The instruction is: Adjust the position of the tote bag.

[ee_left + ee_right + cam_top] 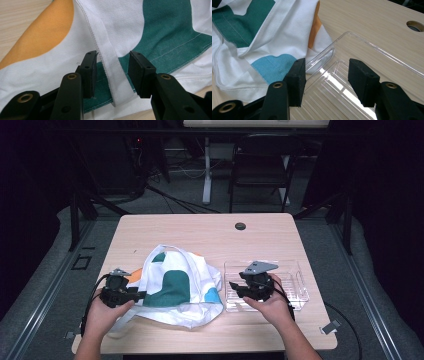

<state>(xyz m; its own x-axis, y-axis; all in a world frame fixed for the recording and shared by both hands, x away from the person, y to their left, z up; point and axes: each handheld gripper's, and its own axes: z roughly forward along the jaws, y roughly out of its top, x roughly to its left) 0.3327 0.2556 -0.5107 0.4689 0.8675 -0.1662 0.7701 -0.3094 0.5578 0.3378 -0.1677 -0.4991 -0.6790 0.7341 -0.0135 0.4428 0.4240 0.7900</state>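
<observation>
Left claw (112,72) released, jaws astride the white strap (113,75) of the tote bag (175,285) without pressing it. Right claw (327,80) released, empty, over the clear tray (300,280) on the counter (200,230).

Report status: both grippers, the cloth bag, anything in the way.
Left gripper open, white strap between its jaws, unpinched. Right gripper open over the clear plastic tray. White cloth bag with green, orange and blue patches flat on the table. Nothing blocking.
</observation>
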